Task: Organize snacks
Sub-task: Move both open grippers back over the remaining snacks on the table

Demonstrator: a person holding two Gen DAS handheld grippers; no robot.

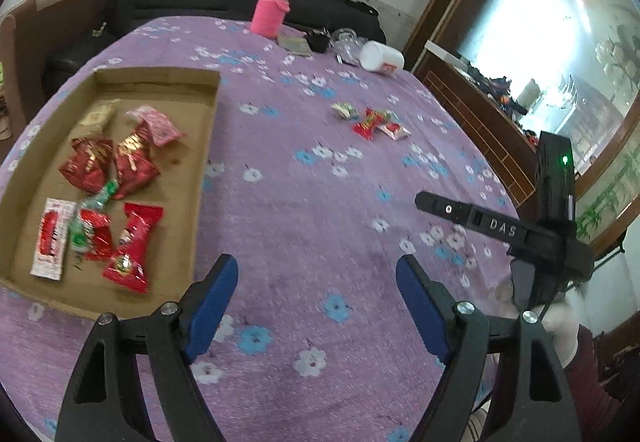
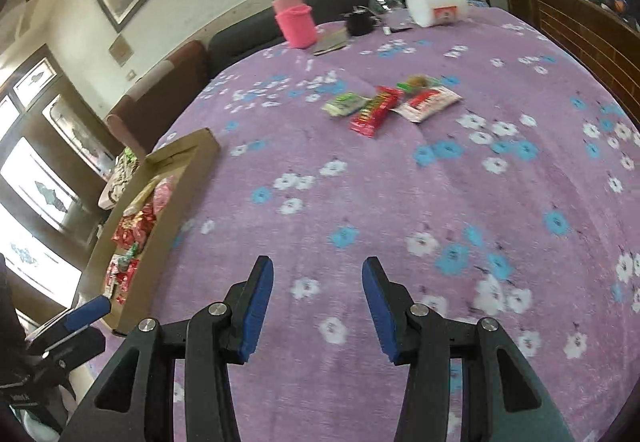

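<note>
A shallow cardboard tray (image 1: 208, 146) lies ahead and left of the left gripper (image 1: 316, 306), holding about eight wrapped snacks (image 1: 132, 238), mostly red foil, one pink, lying flat. Farther ahead, right of the tray, a small cluster of loose snacks (image 2: 376, 110) rests on the cloth: red, green and white packets touching.

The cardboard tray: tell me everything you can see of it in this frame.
The cardboard tray is a shallow, open-topped rectangle of plain brown cardboard with low upright walls. It lies flat on the purple flowered tablecloth, left of both grippers. Inside lie several wrapped snacks, mostly red, plus a pink one, a gold one, a white-and-red sachet and a green-and-white wrapper. Its far end is bare. Neither gripper touches it. In the right wrist view it appears edge-on, one corner flap bent outward.
</note>
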